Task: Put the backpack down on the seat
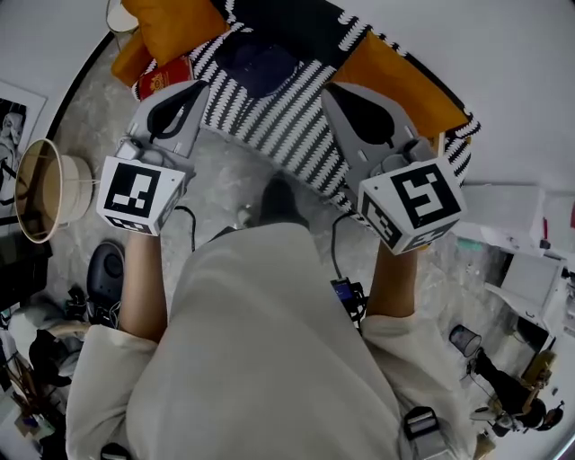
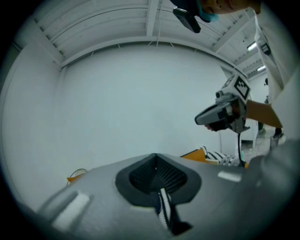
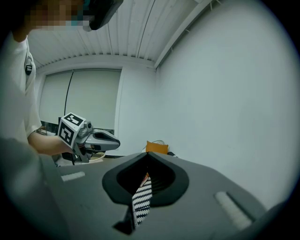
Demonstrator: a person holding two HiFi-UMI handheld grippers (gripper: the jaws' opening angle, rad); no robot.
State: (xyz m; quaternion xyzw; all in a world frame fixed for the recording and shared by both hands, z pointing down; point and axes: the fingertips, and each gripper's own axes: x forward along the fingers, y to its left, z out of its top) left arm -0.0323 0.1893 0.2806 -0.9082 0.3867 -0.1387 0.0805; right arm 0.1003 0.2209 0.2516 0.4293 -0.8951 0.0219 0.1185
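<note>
The backpack, black-and-white striped with orange side panels and a dark top pocket, hangs spread between my two grippers in the head view. My left gripper is shut on its left edge. A strip of the striped fabric is pinched between its jaws in the left gripper view. My right gripper is shut on the right edge, with striped fabric caught in its jaws. Each gripper shows in the other's view, the right gripper and the left gripper. I cannot make out a seat for certain.
An orange cushion-like thing and a red packet lie beyond the backpack's left side. A round beige shade stands at the left, white boxes at the right. Clutter and cables crowd both lower corners. White walls stand close ahead.
</note>
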